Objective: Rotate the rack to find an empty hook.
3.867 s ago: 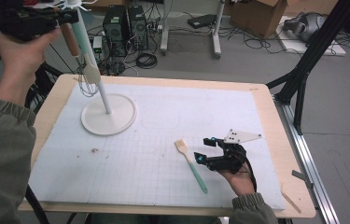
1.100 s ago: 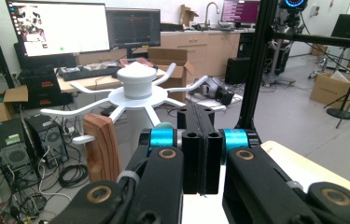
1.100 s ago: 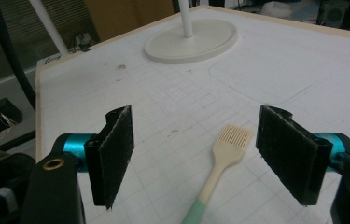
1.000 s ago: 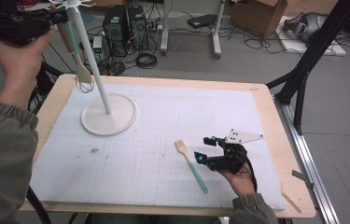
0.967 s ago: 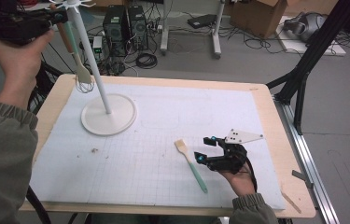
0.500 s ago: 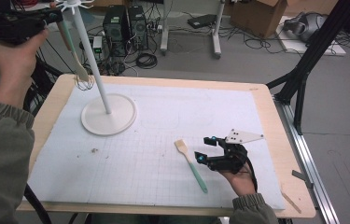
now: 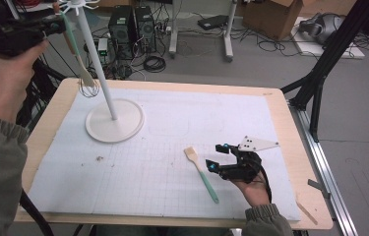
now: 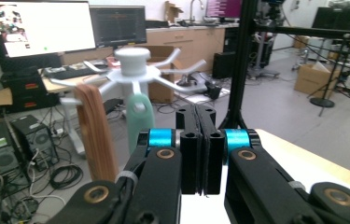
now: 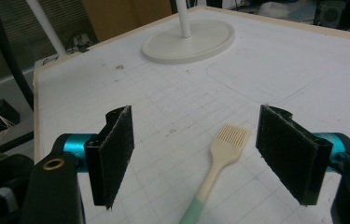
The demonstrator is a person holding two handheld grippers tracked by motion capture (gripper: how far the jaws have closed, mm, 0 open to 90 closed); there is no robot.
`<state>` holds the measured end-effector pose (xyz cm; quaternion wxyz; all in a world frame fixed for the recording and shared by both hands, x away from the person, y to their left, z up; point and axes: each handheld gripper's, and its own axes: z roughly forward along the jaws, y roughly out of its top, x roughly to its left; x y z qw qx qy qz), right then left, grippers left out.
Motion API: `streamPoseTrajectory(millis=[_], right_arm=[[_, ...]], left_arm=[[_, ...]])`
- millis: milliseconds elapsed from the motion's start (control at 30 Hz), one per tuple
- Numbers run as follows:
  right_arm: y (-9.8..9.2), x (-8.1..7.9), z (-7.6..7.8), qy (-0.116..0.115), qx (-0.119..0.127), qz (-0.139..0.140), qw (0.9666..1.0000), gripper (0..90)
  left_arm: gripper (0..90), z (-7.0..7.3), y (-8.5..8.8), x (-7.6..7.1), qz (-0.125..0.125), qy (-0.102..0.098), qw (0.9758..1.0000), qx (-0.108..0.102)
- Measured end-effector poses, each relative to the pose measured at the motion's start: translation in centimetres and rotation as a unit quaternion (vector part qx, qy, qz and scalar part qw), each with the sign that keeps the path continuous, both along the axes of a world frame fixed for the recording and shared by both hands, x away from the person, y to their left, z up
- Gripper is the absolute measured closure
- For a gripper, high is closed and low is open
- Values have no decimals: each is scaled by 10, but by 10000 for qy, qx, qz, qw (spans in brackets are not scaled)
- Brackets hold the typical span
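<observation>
A white hook stand rises from the table, with a green-handled utensil hanging from its top arms. The left gripper, jaws closed empty, is raised beside those hooks. The right gripper rests wide open on the mat, holding nothing, a pastry brush lying just beside it.

A lab or research workspace, not a home. Lit monitors on long wooden benches, desktop computer towers on the grey floor amid loose cables, cardboard boxes, black metal rig frames and tripod legs around. In the middle, a plywood-edged surface under a white gridded mat, set up as a test station. Further desks and stands toward the back.
</observation>
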<state>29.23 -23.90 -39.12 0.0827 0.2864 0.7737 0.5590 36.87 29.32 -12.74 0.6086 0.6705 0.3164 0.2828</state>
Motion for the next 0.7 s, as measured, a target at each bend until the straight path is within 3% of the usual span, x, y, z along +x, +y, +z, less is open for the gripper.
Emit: streamPoseTrajectory(millis=[167, 300, 700], right_arm=[[0, 0, 0, 27, -15, -9, 10000, 271], [0, 0, 0, 41, -16, -29, 10000, 271], [-3, -2, -2, 41, -95, -67, 9999, 270]], left_arm=[[848, -15, 5, -9, -237, 49, 9997, 12], [829, -31, 7, -17, -334, 118, 9993, 138], [709, -81, 4, -41, -661, 264, 9974, 97]])
